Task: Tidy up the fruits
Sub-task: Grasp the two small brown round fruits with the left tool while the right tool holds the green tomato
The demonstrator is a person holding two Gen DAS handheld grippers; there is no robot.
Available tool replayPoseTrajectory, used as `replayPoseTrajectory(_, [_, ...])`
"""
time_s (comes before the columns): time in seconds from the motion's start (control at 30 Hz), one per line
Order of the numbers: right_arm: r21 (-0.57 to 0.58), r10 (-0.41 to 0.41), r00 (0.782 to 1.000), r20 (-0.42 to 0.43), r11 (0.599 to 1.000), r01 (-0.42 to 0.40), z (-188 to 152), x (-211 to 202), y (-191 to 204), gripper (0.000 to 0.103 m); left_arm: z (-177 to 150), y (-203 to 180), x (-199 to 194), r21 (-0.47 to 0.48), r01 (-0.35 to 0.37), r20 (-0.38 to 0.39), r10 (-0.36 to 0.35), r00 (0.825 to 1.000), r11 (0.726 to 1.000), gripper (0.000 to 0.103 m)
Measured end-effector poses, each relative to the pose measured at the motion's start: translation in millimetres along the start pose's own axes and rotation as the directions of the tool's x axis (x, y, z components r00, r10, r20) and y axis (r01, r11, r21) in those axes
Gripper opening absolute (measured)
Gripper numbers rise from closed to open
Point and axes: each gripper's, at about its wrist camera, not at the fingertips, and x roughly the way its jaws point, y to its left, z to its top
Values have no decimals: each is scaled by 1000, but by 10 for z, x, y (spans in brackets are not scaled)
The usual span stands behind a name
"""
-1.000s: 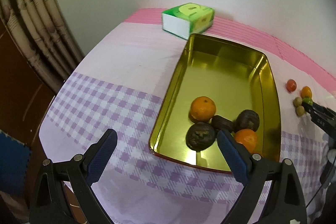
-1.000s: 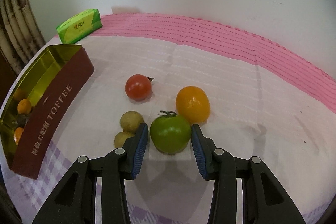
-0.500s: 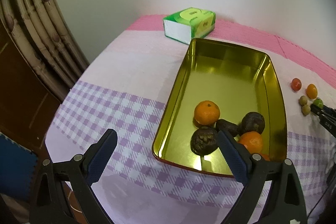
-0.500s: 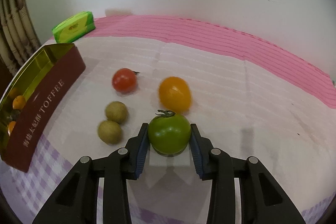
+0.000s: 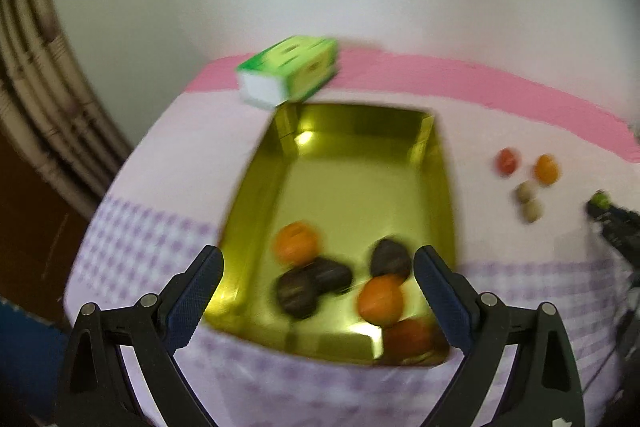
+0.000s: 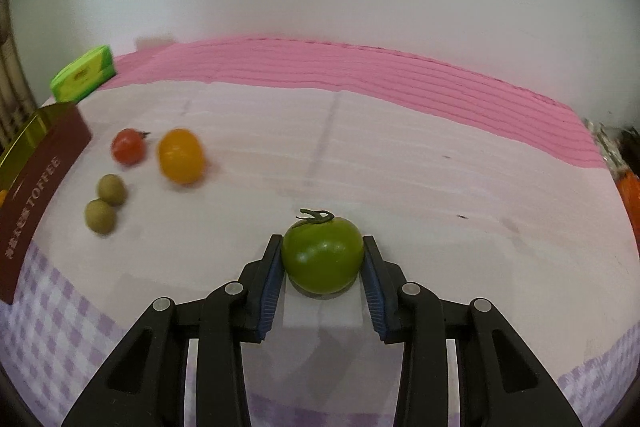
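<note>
Pads of the right gripper [image 6: 323,269] are pressing on both flanks of a green tomato [image 6: 322,255], which is sitting between them with its curled stem pointing away from the camera. In the left wrist view the same gripper is showing only as a dark shape at the right edge, the green fruit at its tip.

Away to the left of the held tomato, four loose fruits are lying on the pale cloth: a red cherry tomato [image 6: 128,146] just beside a yellow-orange tomato [image 6: 181,155], and nearer the camera two small olive-brown round fruits [image 6: 105,203] touching each other. All four are lying well apart from the green one.

The toffee tin [image 5: 448,195] is standing open on the tablecloth [image 6: 440,187], its gold inside gleaming and its maroon outer wall bearing the word TOFFEE in the right wrist view. Inside, toward its near end, two oranges [image 5: 298,242] and three dark, wrinkled fruits [image 5: 298,291] are lying, with a blurred reddish fruit [image 5: 408,337] in the near right corner.

The left gripper [image 5: 318,289] is hovering above the tin's near end with its jaws spread wide and nothing between them. A green tissue pack [image 5: 290,75] is lying just behind the tin's far end, on the pink band of the cloth.
</note>
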Motion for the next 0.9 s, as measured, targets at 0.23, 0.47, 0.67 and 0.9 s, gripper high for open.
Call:
replayPoseTrajectory(0.23, [14, -18, 1000, 1, 1000, 18, -72, -13, -181, 39, 214, -693, 114, 59, 119, -4, -119, 993, 991, 95])
replayPoseTrajectory(0.47, [25, -9, 1000, -1, 1000, 9, -32, 29, -152, 39, 195, -1233, 313, 83, 210, -57, -205, 977, 974, 95])
replayPoseTrajectory(0.67, [19, -17, 1000, 0, 1000, 17, -58, 10, -184, 39, 120, -1571, 584, 109, 229, -119, -216, 969, 967, 95])
replayPoseTrajectory(0.9, [35, 1, 1000, -4, 999, -1, -66, 11, -201, 39, 121, -1822, 827, 135, 238, -159, -216, 963, 962, 89])
